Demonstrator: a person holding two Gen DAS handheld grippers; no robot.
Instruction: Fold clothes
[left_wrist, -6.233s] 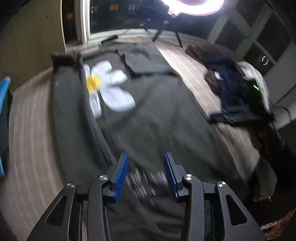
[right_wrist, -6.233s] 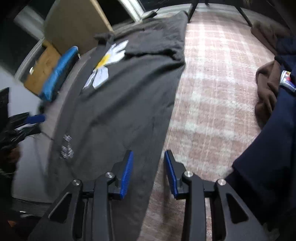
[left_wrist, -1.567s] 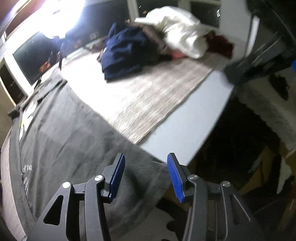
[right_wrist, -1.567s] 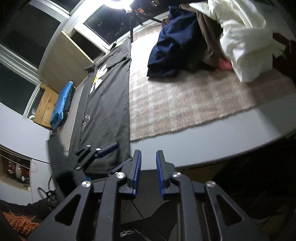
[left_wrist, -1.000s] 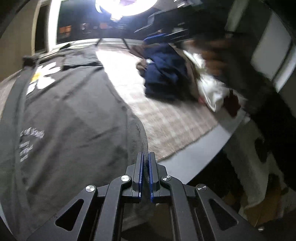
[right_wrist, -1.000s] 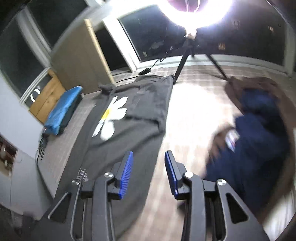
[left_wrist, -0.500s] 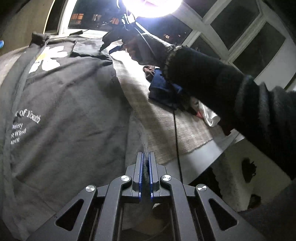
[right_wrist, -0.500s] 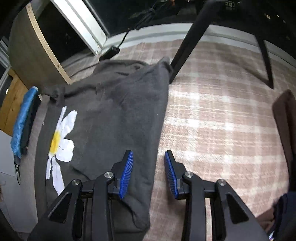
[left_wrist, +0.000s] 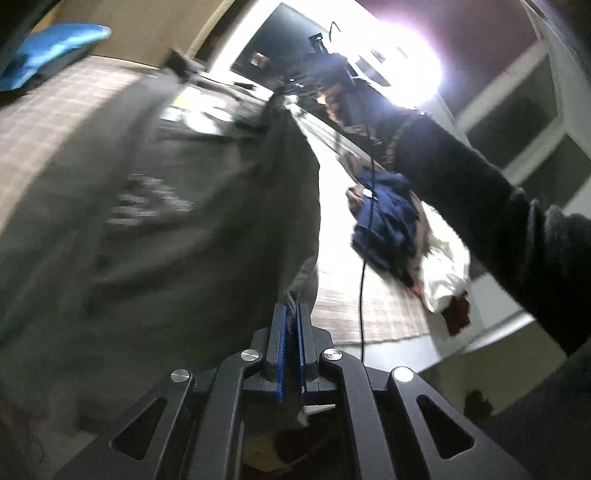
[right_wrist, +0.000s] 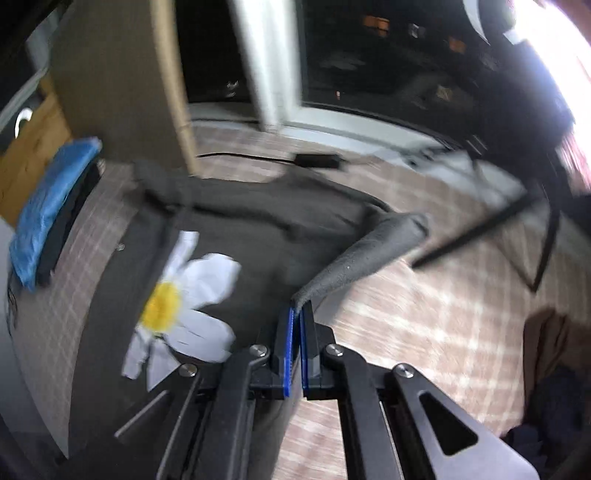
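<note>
A dark grey sweatshirt (left_wrist: 166, 221) with a white daisy print (right_wrist: 184, 295) lies spread on the plaid bed cover (right_wrist: 424, 314). My left gripper (left_wrist: 291, 321) is shut on the near hem at the shirt's right edge, and the cloth rises from its pads. At the far end, my right gripper (right_wrist: 297, 317) has its jaws closing tight, pads pressing on the right edge beside the daisy. A ridge of fabric (right_wrist: 369, 254) lifts off the bed from it. A person's dark-sleeved arm (left_wrist: 480, 206) reaches across to that far end.
A heap of clothes lies to the right: a navy garment (left_wrist: 388, 225), a white one (left_wrist: 443, 273) and a brown one (right_wrist: 554, 350). A blue cushion (right_wrist: 48, 206) sits at the left. Black tripod legs (right_wrist: 480, 229) stand at the far edge under a bright ring light (left_wrist: 406, 66).
The right gripper's jaws, open over the shirt's far right edge, have shut on it and pulled up a fold. The left gripper has moved and rolled, raising the hem.
</note>
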